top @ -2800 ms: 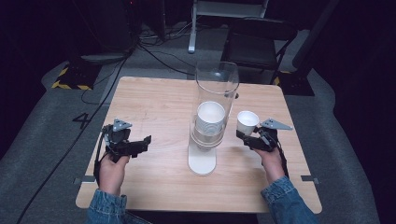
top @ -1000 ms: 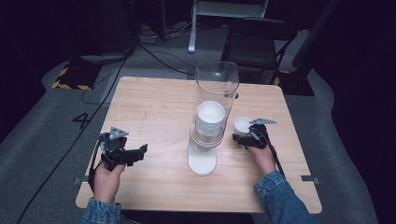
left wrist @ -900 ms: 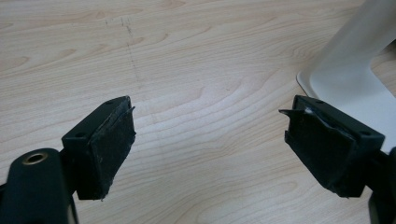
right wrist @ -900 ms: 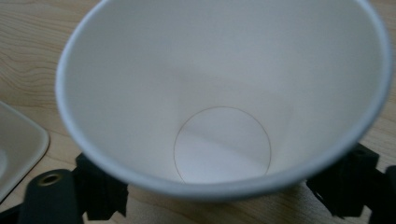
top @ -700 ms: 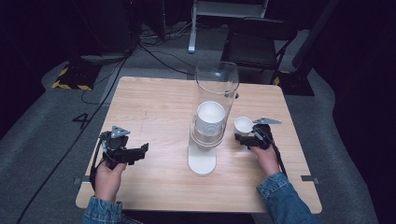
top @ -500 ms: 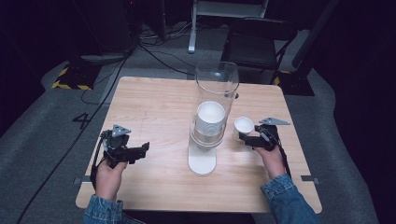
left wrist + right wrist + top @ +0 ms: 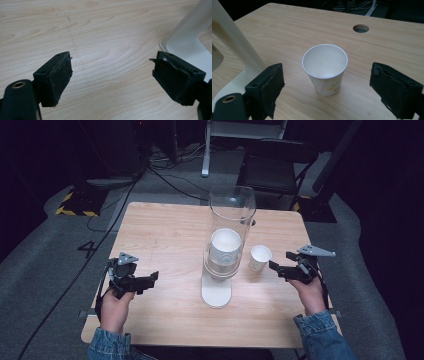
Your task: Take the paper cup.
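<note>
A white paper cup (image 7: 260,256) stands upright and empty on the wooden table (image 7: 165,235), just right of the dispenser. The dispenser is a clear tube (image 7: 231,205) holding a stack of cups (image 7: 225,247) above a white base (image 7: 216,294). My right gripper (image 7: 275,269) is a little right of the cup and apart from it. Its jaws have just been opening and now stand wide. In the right gripper view the cup (image 7: 325,68) sits ahead of the open right gripper (image 7: 327,75), untouched. My left gripper (image 7: 150,279) is open over bare wood, and the left gripper view shows the left gripper (image 7: 112,72) holding nothing.
A round cable hole (image 7: 361,28) lies in the tabletop beyond the cup. The dispenser's white base (image 7: 190,47) is to the right of the left jaws. Behind the table are a dark chair (image 7: 280,162) and cables on the grey floor.
The right gripper has let go of the paper cup, opened wide and drawn back to the right and upward. The cup stays standing on the table. The left hand has not moved.
</note>
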